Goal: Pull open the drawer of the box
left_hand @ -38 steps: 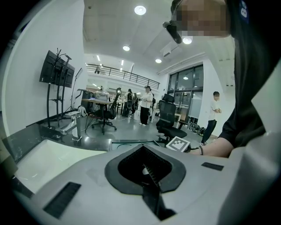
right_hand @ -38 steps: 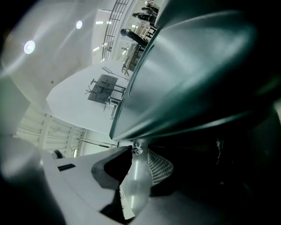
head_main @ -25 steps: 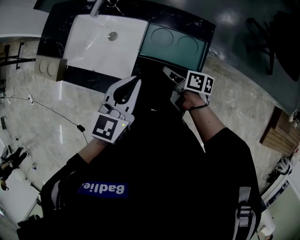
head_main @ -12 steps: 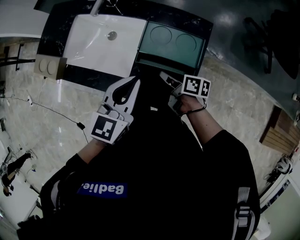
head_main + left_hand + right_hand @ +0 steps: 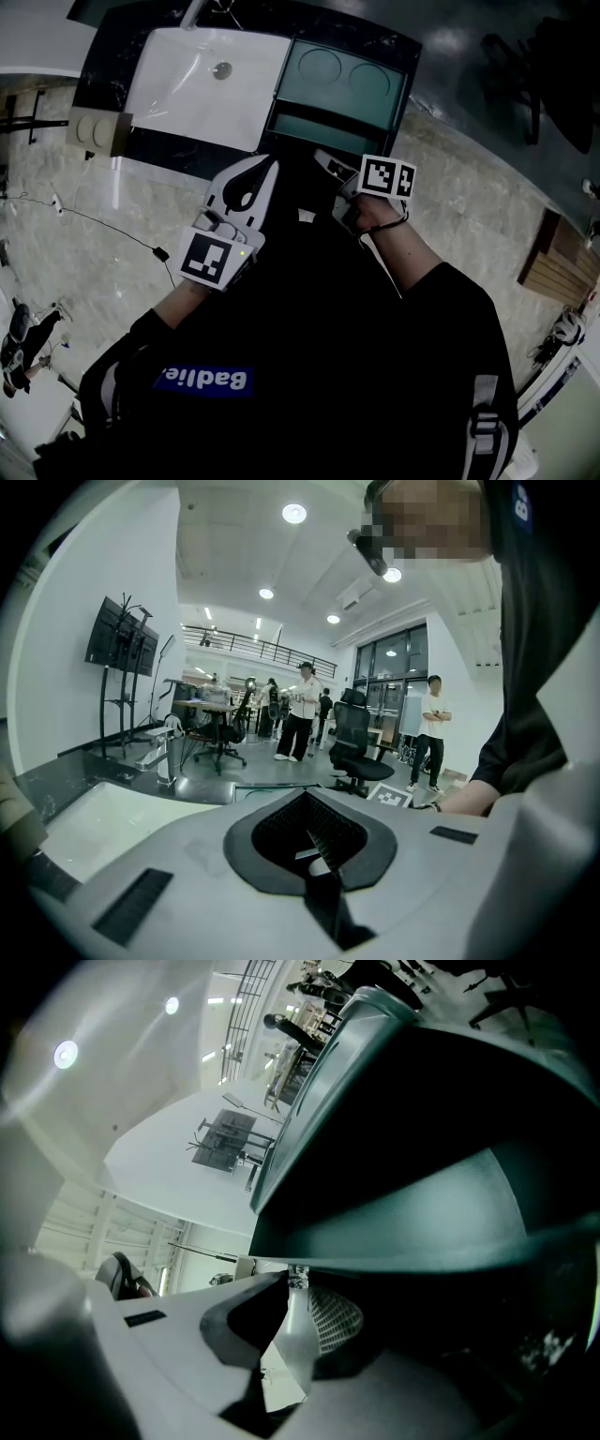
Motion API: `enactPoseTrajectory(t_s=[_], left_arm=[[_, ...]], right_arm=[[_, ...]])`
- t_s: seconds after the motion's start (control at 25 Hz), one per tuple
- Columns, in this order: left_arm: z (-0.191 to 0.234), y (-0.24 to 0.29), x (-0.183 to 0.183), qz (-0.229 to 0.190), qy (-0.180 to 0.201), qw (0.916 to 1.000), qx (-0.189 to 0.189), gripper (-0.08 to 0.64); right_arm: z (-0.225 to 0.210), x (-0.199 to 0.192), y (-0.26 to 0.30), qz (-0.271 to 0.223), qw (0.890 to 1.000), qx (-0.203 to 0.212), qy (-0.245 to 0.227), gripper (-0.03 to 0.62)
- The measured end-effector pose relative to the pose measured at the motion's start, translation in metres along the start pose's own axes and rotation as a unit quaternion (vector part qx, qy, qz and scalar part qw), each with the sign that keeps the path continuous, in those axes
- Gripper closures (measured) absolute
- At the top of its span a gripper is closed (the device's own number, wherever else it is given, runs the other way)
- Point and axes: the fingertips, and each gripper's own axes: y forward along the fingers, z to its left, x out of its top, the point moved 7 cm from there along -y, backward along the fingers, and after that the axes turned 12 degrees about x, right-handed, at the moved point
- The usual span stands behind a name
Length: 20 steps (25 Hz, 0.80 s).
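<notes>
Gripping the drawer [image 5: 326, 120] at its front edge: right gripper [image 5: 296, 1281], jaws clamping on it. Handling judgement: it should be drawing straight and level toward the body, without twisting, lest the drawer jam. Left gripper [image 5: 269, 165] is idling alongside, jaws together, empty. Drawer is standing partly out of teal box [image 5: 342, 73], which is sitting on dark counter [image 5: 108, 56] beside white sink [image 5: 202, 84]. Marbled floor [image 5: 84, 253] is spreading beyond.

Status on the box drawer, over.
Left gripper shut, empty, clear of the box. Right gripper clamped on the drawer pull. Drawer looks part-way out. Nothing visible blocking it.
</notes>
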Motion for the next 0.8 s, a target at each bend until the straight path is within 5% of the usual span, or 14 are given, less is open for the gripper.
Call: enactPoseTrajectory(t_s=[0.8], left_arm=[[-0.011, -0.034, 0.001, -0.019, 0.015, 0.9997, 0.008, 0.569]], right_arm=[[0.006, -0.039, -0.005, 0.02, 1.0, 0.003, 0.005, 0.526]])
